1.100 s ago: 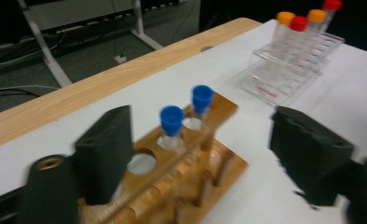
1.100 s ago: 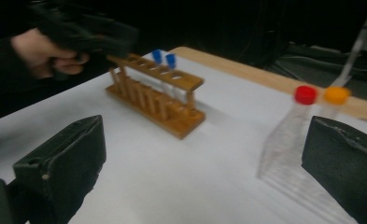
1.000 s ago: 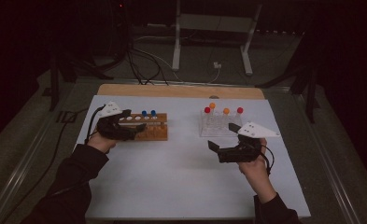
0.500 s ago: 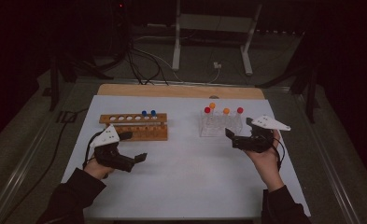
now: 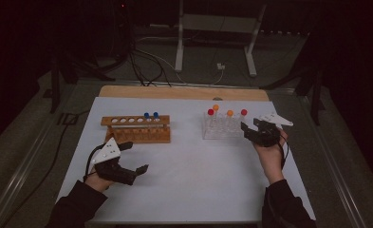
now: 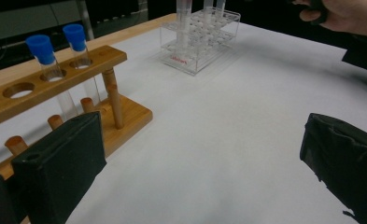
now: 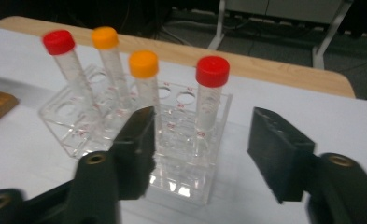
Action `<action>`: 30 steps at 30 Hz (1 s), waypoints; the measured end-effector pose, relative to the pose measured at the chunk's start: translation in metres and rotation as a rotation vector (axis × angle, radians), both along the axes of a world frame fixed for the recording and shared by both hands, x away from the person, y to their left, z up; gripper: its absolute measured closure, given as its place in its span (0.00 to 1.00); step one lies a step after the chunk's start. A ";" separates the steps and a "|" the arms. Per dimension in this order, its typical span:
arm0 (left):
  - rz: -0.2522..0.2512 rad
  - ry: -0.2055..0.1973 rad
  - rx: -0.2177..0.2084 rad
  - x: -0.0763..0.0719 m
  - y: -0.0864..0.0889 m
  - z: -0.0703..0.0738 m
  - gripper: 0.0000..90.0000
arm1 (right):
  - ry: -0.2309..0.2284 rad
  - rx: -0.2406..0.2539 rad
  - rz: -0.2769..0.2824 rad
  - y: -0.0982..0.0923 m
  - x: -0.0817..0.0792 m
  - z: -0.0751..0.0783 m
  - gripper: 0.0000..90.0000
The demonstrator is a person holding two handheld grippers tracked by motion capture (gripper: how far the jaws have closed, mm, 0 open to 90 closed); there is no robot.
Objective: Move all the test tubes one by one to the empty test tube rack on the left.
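My left gripper (image 5: 135, 156) (image 6: 200, 172) hovers low over the white table in front of a wooden rack (image 5: 136, 129) (image 6: 55, 84) that holds two blue-capped tubes (image 5: 151, 115) (image 6: 43, 46). Its jaws have just spread wide and hold nothing. My right gripper (image 5: 248, 129) (image 7: 204, 149) points at the right end of a clear rack (image 5: 222, 129) (image 7: 181, 172) with two red-capped and two orange-capped tubes. Its jaws have just been closing. The nearest red-capped tube (image 5: 244, 113) (image 7: 211, 93) stands upright between them, untouched by the pads.
The white table top (image 5: 198, 180) has a wooden strip (image 5: 184, 92) along its far edge. Beyond it are a dark floor with cables (image 5: 146, 61) and a metal stand (image 5: 212, 28). Both forearms come in from the near edge.
My left gripper drew back from the wooden rack toward the near left of the table. My right gripper moved up to the clear rack's right end, and its jaws narrowed.
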State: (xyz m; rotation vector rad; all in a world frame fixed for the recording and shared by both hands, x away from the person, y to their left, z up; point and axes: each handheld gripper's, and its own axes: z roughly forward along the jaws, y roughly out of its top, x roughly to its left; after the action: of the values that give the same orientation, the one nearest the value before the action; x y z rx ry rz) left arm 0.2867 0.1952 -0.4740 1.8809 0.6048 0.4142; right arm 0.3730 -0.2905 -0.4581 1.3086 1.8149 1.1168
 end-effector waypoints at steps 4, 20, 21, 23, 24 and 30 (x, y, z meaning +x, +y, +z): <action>-0.005 0.006 0.004 0.000 -0.001 -0.002 0.01 | 0.017 0.025 -0.009 -0.003 0.010 -0.004 0.56; -0.018 0.012 0.019 0.001 -0.002 -0.006 0.01 | 0.084 -0.001 -0.037 0.003 0.040 -0.015 0.67; -0.021 0.014 0.019 0.001 -0.002 -0.006 0.01 | 0.084 -0.005 -0.037 0.003 0.041 -0.016 0.68; -0.018 0.015 0.020 0.001 -0.002 -0.006 0.01 | 0.084 0.006 -0.037 0.003 0.043 -0.017 0.69; -0.020 0.016 0.019 0.001 -0.002 -0.007 0.01 | 0.085 0.007 -0.037 0.004 0.043 -0.016 0.70; -0.016 0.019 0.021 0.003 -0.001 -0.007 0.01 | 0.076 0.006 -0.019 0.007 0.046 -0.015 0.79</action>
State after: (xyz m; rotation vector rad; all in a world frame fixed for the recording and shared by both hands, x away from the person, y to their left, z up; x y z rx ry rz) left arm 0.2893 0.1941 -0.4814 1.9105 0.5997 0.3942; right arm 0.4193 -0.2839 -0.4735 1.3867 1.8507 1.0764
